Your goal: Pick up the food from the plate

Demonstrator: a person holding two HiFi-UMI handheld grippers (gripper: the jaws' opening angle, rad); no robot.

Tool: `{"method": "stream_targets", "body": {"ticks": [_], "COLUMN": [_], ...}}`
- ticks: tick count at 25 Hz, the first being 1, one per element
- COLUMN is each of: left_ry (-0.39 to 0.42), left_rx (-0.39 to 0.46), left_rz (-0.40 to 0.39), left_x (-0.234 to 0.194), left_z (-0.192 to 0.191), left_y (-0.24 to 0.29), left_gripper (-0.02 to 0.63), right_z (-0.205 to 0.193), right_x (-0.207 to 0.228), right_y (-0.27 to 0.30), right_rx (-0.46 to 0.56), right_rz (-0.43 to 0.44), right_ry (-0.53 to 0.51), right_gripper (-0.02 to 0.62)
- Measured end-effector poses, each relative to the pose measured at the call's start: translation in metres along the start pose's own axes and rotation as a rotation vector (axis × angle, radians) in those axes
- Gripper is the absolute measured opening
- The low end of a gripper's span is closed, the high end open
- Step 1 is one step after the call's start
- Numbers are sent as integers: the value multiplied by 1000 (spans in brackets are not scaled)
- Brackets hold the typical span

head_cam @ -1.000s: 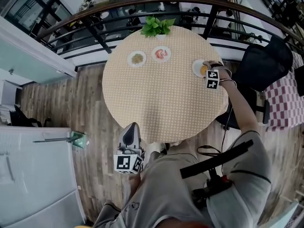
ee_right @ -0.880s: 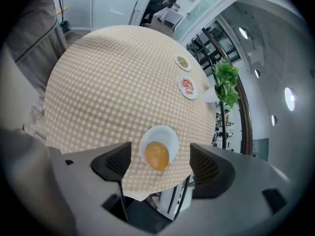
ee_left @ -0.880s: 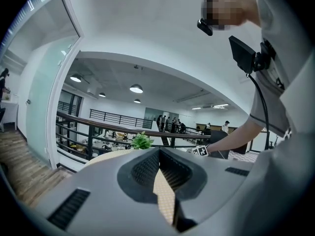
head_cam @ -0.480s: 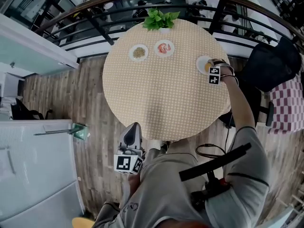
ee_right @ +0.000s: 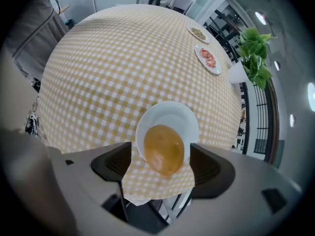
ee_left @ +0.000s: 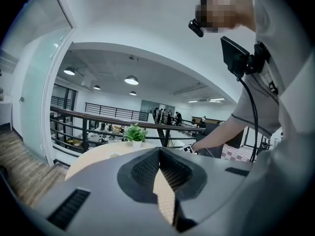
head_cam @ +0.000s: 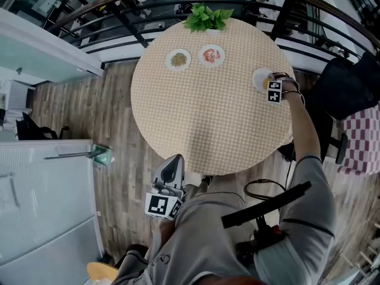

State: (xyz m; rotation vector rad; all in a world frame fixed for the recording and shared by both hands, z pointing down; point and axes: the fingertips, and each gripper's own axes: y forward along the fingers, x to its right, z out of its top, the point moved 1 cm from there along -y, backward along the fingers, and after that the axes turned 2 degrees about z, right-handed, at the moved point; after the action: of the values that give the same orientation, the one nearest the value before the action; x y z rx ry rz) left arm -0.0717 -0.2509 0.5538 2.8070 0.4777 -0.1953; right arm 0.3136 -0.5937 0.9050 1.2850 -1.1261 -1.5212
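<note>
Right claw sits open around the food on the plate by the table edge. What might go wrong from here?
1. The white plate sits close to the rim of the table, so a nudge from the right claw may slide it off.
2. The golden rounded food looks smooth and lies at the plate's near edge; the closing claw might squeeze it out or catch the plate rim instead.

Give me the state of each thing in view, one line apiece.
right gripper, open, jaws either side of the food.
left gripper, shut, empty, held low by the person's side.
golden food, lying on its plate, not gripped.
white plate, flat, holding the food.
potted plant, upright.
</note>
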Motion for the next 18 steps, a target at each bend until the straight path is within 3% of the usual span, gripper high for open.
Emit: {"method": "stream_targets", "body": {"ticks": [18], "left_ry": [-33], "left_rx": [-39], "left_rz": [61], "left_x": [-5], "left_z": [-12], "left_y": [5], "left_gripper": [11], "right_z": [-7], "right_x": [6], "right_y": [36], "right_rx": [-40], "right_rz": [109], "right_ry": [-77], "right_gripper": [376]}}
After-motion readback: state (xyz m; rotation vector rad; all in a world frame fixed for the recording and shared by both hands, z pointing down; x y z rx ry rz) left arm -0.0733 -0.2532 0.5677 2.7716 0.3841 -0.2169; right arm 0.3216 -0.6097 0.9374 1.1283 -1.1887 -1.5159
